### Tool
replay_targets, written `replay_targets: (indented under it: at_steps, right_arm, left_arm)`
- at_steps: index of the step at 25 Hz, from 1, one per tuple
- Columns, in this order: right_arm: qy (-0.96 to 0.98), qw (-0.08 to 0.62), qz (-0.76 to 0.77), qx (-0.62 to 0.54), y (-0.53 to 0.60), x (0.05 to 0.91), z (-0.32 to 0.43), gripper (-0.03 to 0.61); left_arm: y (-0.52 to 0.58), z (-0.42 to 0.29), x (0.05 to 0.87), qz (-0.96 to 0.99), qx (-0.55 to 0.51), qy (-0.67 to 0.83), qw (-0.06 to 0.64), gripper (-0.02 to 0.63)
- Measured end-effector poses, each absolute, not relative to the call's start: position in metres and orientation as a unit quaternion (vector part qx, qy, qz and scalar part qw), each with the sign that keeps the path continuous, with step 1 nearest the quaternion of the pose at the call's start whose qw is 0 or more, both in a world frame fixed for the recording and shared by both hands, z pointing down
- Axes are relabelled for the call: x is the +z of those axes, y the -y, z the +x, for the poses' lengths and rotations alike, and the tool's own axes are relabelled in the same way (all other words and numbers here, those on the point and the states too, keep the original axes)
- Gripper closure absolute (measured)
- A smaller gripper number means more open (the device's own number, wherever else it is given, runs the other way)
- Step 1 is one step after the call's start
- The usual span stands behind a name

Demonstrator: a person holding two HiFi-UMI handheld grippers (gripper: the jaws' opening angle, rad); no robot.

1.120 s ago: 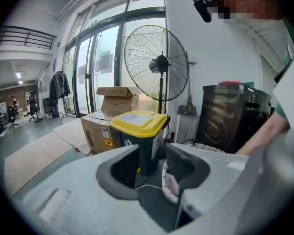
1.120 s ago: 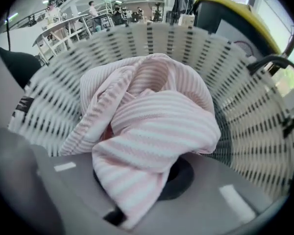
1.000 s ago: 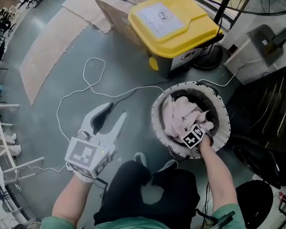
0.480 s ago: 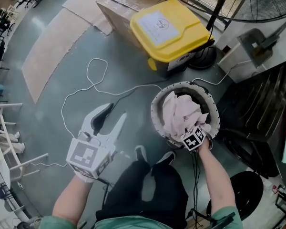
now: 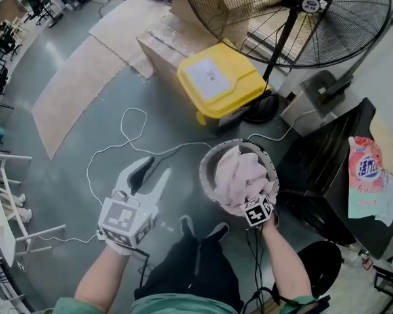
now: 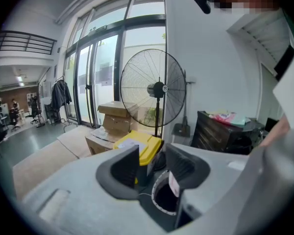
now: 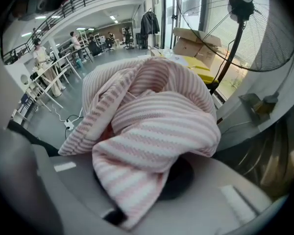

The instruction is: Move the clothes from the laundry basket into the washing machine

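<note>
A pink-and-white striped garment (image 5: 238,174) hangs bunched above the round white laundry basket (image 5: 205,165), covering most of its opening. My right gripper (image 5: 251,199) is shut on the garment's near edge. In the right gripper view the striped garment (image 7: 152,121) fills the middle and hides the right gripper (image 7: 147,190) jaws that pinch it. My left gripper (image 5: 152,173) floats open to the left of the basket, nothing between its fingers. In the left gripper view the left gripper (image 6: 154,168) frames the basket (image 6: 159,207) beyond its spread jaws.
A yellow-lidded bin (image 5: 221,80) and cardboard boxes (image 5: 162,41) stand behind the basket, with a big floor fan (image 5: 295,18) at the back. A black cabinet (image 5: 314,175) on the right carries a detergent pouch (image 5: 365,175). A white cable (image 5: 128,139) loops over the floor.
Both grippers have risen. The striped garment has come up out of the basket with the right gripper. The head view now takes in the fan and the cabinet.
</note>
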State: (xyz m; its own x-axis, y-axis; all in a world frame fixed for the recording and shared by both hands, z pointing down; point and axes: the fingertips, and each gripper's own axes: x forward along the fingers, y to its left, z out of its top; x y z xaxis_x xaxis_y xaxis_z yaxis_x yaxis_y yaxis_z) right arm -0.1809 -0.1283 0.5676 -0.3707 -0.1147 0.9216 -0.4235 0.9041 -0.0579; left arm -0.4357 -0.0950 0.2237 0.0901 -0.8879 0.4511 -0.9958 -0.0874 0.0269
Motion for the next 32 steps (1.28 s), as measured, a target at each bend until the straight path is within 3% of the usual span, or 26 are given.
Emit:
replay_targets:
  at_steps: [13, 32]
  right_arm:
    - [0.852, 0.439, 0.228, 0.172, 0.112, 0.41, -0.161, 0.511]
    - [0.876, 0.334, 0.293, 0.189, 0.141, 0.317, -0.138, 0.511]
  left_arm:
    - [0.086, -0.396, 0.121, 0.731, 0.138, 0.658, 0.12, 0.446]
    - [0.105, -0.358, 0.087, 0.749, 0.134, 0.642, 0.096, 0.446]
